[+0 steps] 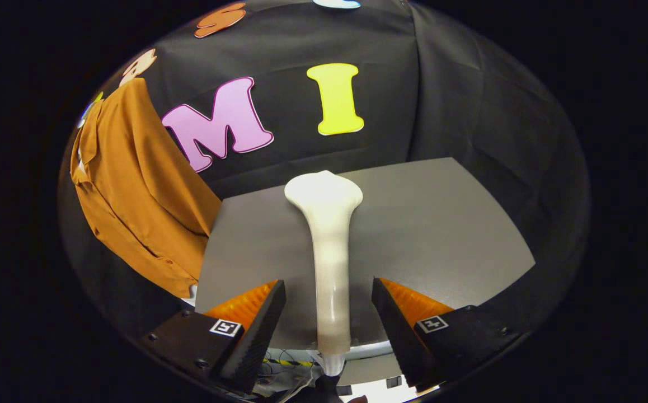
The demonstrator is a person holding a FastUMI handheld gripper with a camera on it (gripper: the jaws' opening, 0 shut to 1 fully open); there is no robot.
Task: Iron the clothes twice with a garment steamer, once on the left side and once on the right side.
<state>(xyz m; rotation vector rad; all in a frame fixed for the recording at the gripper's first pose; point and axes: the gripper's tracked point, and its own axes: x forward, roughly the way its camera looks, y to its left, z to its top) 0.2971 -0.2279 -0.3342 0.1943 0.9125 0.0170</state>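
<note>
Steamer [328,246], smooth and flared, between parted hand-held gripper [328,291] fingers.

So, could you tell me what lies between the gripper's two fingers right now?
In the gripper view, the white steamer handle lies between the open gripper's fingers, touching neither, on the grey table.

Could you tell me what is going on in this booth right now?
A hand-held gripper is lined up on a white garment steamer lying on the grey table. Its fingers are open, one on each side of the steamer's handle, not touching it. The brown shirt hangs off to the left beyond the table. Ironing has not yet begun.
</note>
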